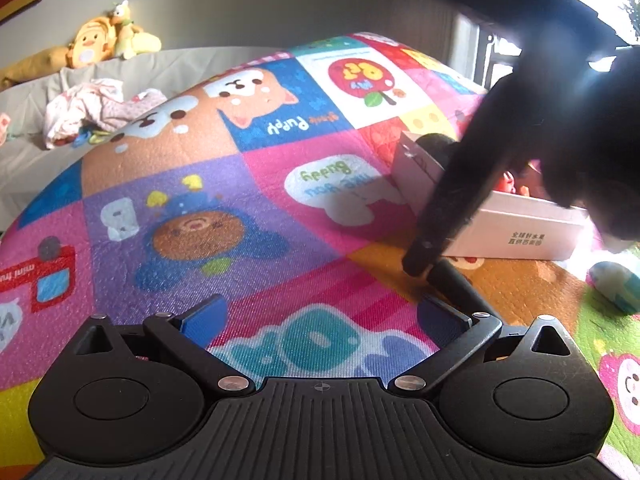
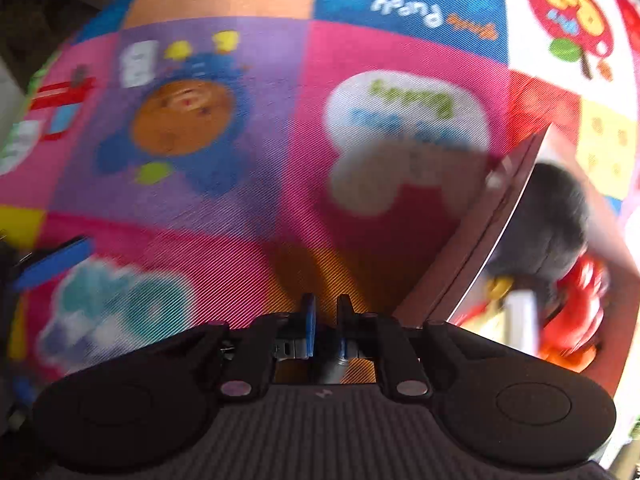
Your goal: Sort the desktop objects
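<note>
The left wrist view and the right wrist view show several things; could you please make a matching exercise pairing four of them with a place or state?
Things:
1. left tongs
2. right tongs
3. white box
4. yellow plush toy

Places or states:
A. far off, on the grey cover beyond the play mat
B. shut
C. on the play mat, with a red toy inside
D. open, nothing between the pads

Pairs: 1-D, 2-B, 3-C, 4-A
</note>
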`<state>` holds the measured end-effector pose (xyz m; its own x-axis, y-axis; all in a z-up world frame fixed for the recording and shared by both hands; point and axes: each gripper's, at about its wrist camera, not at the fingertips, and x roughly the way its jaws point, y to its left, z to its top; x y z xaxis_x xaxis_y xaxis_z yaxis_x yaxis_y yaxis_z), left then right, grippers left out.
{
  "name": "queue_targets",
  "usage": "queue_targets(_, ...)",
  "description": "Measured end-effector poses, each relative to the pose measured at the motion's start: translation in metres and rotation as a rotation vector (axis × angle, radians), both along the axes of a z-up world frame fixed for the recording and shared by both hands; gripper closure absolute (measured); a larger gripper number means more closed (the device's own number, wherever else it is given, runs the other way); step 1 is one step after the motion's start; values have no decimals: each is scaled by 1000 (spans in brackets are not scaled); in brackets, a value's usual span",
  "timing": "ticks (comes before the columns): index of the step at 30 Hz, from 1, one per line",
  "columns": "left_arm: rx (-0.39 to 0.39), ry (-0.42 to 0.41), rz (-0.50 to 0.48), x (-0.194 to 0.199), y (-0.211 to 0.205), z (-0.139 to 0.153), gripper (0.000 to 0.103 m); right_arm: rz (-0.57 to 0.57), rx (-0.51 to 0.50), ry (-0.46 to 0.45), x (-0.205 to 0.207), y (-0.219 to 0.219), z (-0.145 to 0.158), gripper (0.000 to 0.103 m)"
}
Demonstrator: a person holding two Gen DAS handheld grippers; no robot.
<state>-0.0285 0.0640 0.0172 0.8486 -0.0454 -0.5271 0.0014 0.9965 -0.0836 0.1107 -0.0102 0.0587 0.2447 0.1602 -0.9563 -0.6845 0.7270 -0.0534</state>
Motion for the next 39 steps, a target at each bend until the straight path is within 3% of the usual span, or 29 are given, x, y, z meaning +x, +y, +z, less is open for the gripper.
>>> queue_targets(4, -1, 1, -6, 1, 0, 0, 0, -12, 165, -119, -38, -42, 43, 90)
queue_targets(5, -3, 4, -5, 1, 0, 0, 0, -32, 194, -158, -45, -55, 51, 84)
queue_targets(7, -4, 6, -4, 1, 1, 0, 0, -96, 246, -252, -60, -89, 62, 62)
queue_targets(9, 1, 9, -3, 2, 0, -1, 0, -143, 250, -380, -84, -121, 65, 28)
queue_targets(12, 11, 24, 0, 4, -2, -1, 0, -203, 241, -482, -113, -163, 57, 6)
queue_targets(14, 20, 28, 3, 5, -3, -1, 0, -266, 244, -514, -126, -192, 40, 1)
queue_targets(19, 64, 48, -28, 10, -13, 1, 0, -323, 318, -424, -159, -229, -11, 0)
queue_targets(24, 33, 67, -91, 26, -37, 7, 0, -354, 373, -373, -161, -231, -46, 0)
queue_targets(26, 69, 55, -98, 35, -51, 11, 0, -369, 387, -404, -167, -231, -55, 0)
queue_targets(30, 98, 62, -99, 63, -73, 14, 0, -362, 363, -427, -170, -226, -58, 0)
queue_targets(33, 208, 75, -49, 81, -87, 8, 0, -366, 379, -426, -170, -229, -58, 0)
queue_targets(35, 263, 80, -29, 82, -87, 4, 0, -368, 388, -425, -169, -231, -58, 0)
queue_targets(39, 272, 99, -14, 68, -70, 0, 0, -373, 402, -423, -169, -232, -57, 0)
